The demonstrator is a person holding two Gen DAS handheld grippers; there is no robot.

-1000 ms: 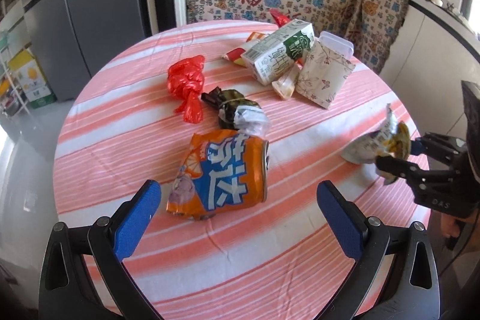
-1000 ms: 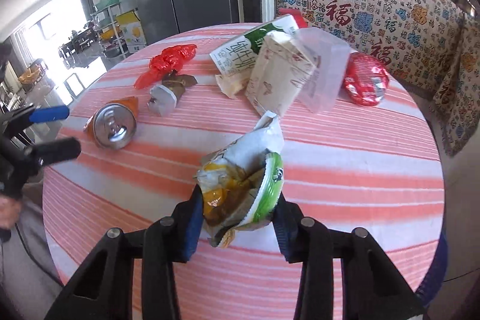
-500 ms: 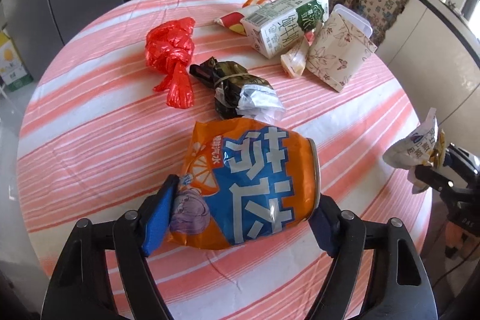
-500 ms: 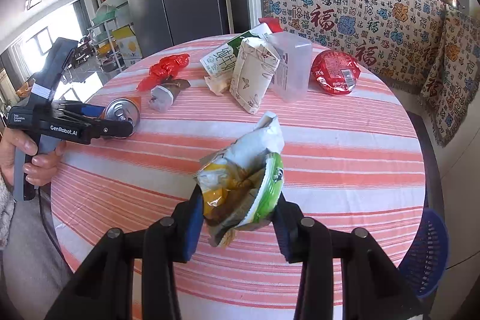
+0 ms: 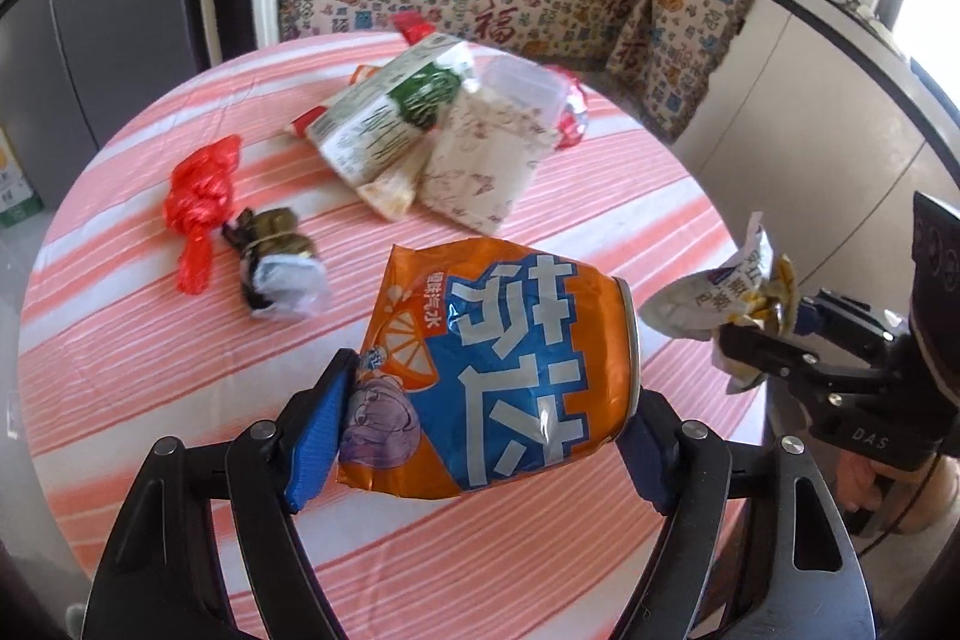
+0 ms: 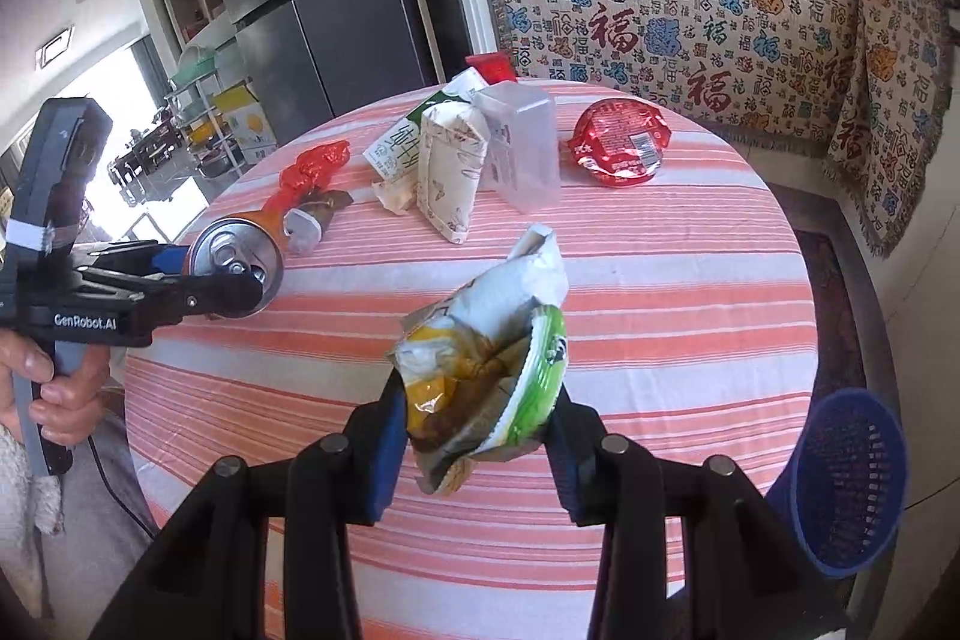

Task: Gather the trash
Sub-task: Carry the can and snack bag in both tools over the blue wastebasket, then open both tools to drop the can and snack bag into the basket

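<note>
Two pieces of trash are held above the round table (image 5: 150, 358) with its pink-and-white striped cloth. In the left wrist view the left gripper (image 5: 486, 424) has its blue-padded fingers clamped on a dented orange-and-blue soda can (image 5: 504, 376) at lower centre; the can bears large white Chinese characters, an orange slice and small writing I cannot read. In the right wrist view the right gripper (image 6: 474, 430) has its fingers clamped on a crumpled snack wrapper (image 6: 486, 370), white, yellow and green, at centre; its print is too creased to read. The left tool's body, at left of that view, reads "GenRobot.AI", gripped by a hand (image 6: 48, 388). In the upper middle of the table lie a green-and-white milk carton (image 6: 408, 136) with Chinese lettering, a floral paper bag (image 6: 450, 166), a clear plastic box (image 6: 522, 148), a red foil lid (image 6: 621, 148), a red plastic bag (image 6: 312, 166) and a dark wrapper (image 5: 273, 262). A blue basket (image 6: 852, 478) stands beside the table at lower right. The patterned cloth (image 6: 690, 4) behind repeats the character "福".
</note>
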